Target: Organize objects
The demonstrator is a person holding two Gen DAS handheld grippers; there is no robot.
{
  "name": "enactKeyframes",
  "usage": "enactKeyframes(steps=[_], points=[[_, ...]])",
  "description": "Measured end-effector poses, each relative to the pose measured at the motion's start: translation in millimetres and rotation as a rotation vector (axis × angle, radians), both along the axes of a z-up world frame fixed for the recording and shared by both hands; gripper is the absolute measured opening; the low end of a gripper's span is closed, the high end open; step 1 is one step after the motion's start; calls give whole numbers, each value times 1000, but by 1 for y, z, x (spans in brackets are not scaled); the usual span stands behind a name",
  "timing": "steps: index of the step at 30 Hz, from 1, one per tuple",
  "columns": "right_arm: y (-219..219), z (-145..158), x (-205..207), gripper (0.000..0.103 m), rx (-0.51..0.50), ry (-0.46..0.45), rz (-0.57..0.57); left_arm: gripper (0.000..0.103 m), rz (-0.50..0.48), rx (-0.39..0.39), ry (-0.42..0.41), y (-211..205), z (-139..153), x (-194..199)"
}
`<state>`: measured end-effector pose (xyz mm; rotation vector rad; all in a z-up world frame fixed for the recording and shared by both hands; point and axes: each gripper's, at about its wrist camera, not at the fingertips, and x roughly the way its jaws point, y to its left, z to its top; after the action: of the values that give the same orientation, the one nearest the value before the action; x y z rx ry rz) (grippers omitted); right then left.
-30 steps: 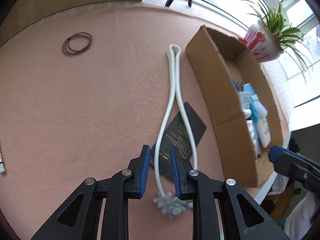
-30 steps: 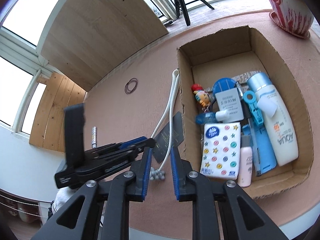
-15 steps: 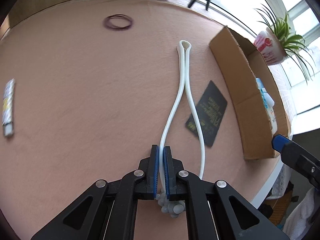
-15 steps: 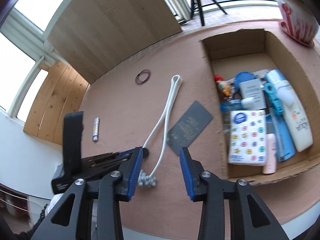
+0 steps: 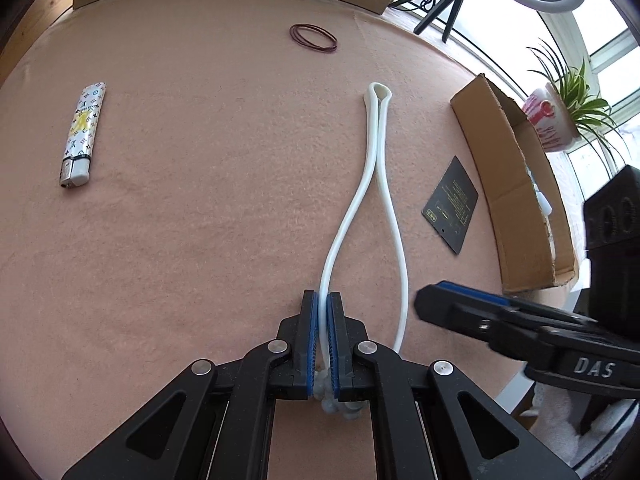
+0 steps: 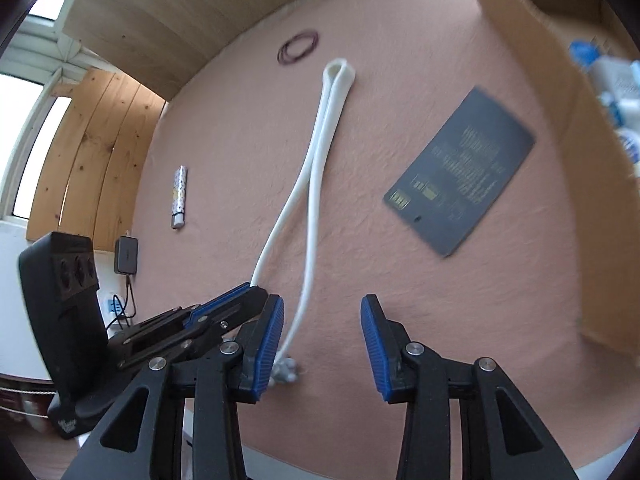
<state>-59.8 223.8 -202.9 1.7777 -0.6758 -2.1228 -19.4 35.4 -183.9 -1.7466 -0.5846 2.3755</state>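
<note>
**One cord clamped, four loose things counted on the bench**

Where the pink bench (image 5: 160,208) runs out toward the window, one white cord (image 5: 380,152) is seen folded double, so that two strands run side by side from a single bend at the far end and spread apart nearer the cameras. One of those two strands is pinched between the blue pads of the left claw (image 5: 323,308), whose jaws are drawn almost together on it; a cluster of small grey beads (image 5: 340,404) is visible at the cord's near end, just under that claw. The second strand lies free on the bench, just beside the clamped one.

The right claw (image 6: 322,312) is held wide apart above the bench with nothing between its pads; in its own view the free strand passes close to its left pad, though contact cannot be told.

Besides the cord, three loose things are counted on the bench: one patterned lighter (image 5: 82,136) well to the left, one bunch of thin dark rubber bands (image 5: 313,38) at the far side, and one black card (image 6: 460,168) with gold print lying flat between the cord and the box. One cardboard box (image 5: 508,184) stands open at the right edge of the bench; bottles are glimpsed inside it, too blurred to be counted. One potted plant (image 5: 550,120) is seen behind the box.
</note>
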Motion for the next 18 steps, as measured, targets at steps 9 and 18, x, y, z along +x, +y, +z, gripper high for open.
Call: enactKeyframes(steps=[9,18], points=[[-18,-4,0,12,49,16,63,5,12,21,-9,17,-2,-11],[1,26,-2,8,35,90,34,6,25,61,34,20,24,-12]])
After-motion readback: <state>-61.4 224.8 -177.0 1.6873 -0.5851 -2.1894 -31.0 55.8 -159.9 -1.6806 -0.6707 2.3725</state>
